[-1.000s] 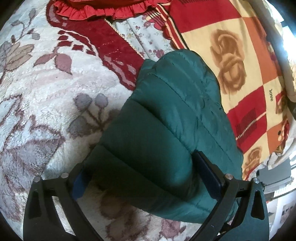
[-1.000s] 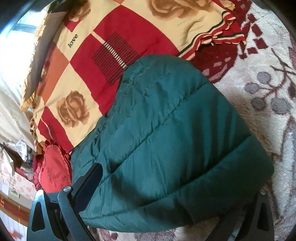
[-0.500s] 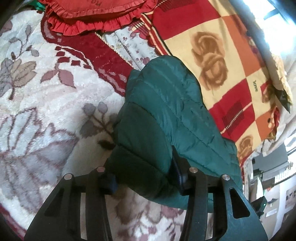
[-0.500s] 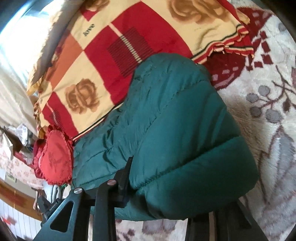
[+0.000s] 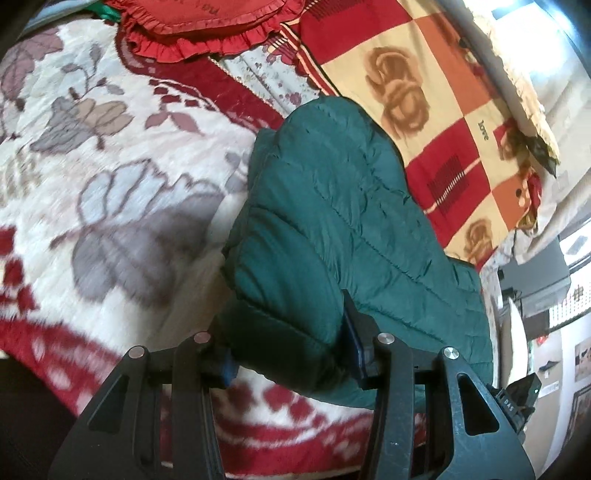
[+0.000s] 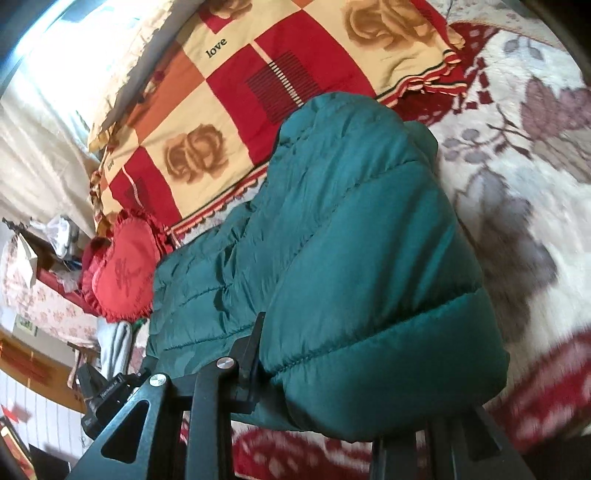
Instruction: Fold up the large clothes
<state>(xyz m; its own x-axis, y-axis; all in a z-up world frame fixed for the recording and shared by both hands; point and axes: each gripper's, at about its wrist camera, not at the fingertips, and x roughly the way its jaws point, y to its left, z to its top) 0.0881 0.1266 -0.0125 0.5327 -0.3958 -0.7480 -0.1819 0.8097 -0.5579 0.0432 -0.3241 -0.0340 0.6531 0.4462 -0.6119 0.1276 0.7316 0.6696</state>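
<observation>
The green puffer jacket lies bunched on the bed, across the cream and red flowered blanket, with its far end reaching up to the edge of the red and yellow checked quilt that covers the head side of the bed. Both tongs have hold of its near hem.

The left tongs are clenched on the ribbed hem band of the jacket: one blue-padded finger presses into the fabric from the right, the other sits low on the left side against the hem's underside. The tongs point along the jacket toward the quilt, tilted down at the blanket.

The right tongs grip the same hem from the other end. One finger bites into the seam where the quilted body meets the band; the opposite finger is mostly hidden under the bulging hem, so I see only part of its frame at the lower right. The hem is puffed up thick over these tongs.

A red heart-shaped cushion with a frilled edge lies just beside the jacket's far side, near the corner of the quilt. In the left wrist view it sits at the top edge of the blanket.
</observation>
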